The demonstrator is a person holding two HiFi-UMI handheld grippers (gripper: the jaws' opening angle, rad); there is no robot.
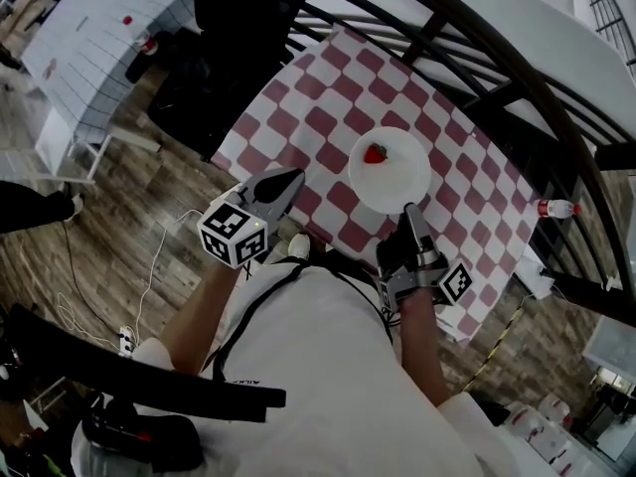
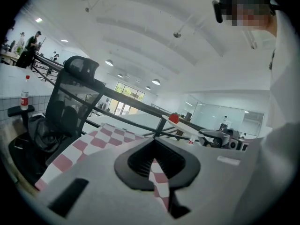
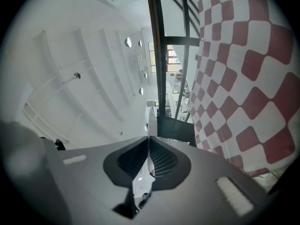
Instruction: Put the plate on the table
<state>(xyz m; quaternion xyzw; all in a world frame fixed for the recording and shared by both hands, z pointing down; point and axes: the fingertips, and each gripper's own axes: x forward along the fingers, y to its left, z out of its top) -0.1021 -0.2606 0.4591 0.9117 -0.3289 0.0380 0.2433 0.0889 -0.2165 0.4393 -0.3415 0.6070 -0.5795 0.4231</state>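
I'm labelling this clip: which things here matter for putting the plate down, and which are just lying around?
Job in hand: plate, gripped at its rim by the right gripper; strawberry on it; checked table.
Lying about: bottle; office chair; second table.

This looks like a big open-plan office: a mesh office chair, glass partitions, ceiling lights and a plank floor.

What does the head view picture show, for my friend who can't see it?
The right gripper pinches the near rim of a white plate carrying a strawberry, over a red-and-white checked tablecloth. The left gripper is off to its left.
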